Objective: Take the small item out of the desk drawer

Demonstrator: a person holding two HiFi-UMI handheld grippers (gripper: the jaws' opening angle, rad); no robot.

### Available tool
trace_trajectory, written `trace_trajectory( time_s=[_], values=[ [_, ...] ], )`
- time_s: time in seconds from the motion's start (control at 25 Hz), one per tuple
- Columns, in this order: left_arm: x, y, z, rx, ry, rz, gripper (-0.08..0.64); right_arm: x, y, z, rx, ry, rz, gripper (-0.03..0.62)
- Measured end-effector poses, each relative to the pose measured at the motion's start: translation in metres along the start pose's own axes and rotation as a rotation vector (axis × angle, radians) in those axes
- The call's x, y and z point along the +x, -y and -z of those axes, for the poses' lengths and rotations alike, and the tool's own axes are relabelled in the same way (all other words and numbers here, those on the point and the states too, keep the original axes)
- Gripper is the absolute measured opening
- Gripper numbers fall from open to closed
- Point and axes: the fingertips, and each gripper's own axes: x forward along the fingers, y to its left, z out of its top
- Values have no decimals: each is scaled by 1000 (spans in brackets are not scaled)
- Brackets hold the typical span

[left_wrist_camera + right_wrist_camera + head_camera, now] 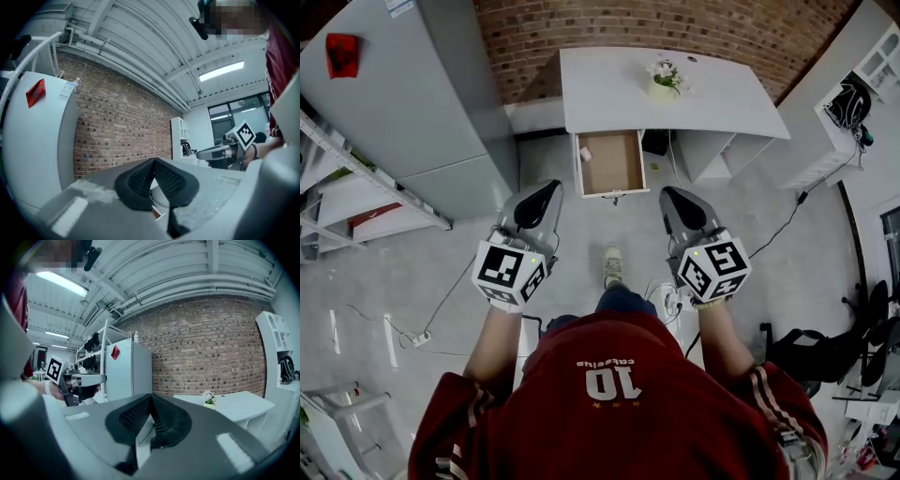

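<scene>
A small white item [585,153] lies inside the open desk drawer [623,176], in the far left corner, close to the desk front. It is too small to tell its shape, its long axis or which way it points. The drawer is pulled straight out from under the white desk [727,108] toward the person, its brown floor otherwise bare. A small potted plant [664,79] stands on the desktop, near the brick wall [675,23].

The person stands back from the drawer, one shoe [612,266] forward on the grey floor, holding both tools level and well apart from the drawer. The left gripper [546,192] points toward the desk with its jaws pressed together and nothing between them. The right gripper [672,197] points the same way, its jaws also pressed together and holding nothing. A tall grey cabinet [403,94] stands to the left of the desk.
</scene>
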Motion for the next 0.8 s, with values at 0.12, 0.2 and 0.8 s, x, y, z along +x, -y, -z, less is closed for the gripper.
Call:
trace_trajectory(
  time_s=[0.12, 0.2, 0.8],
  values=[
    [12, -15, 8, 11, -3, -25, 3, 27, 8, 1, -1, 16, -36, 0],
    [22, -30, 16, 16, -6, -50, 3, 49, 13, 2, -4, 34, -59, 0],
    [143, -104, 28, 16, -2, -85, 3, 161, 62, -17, -71, 109, -276, 126]
  ],
)
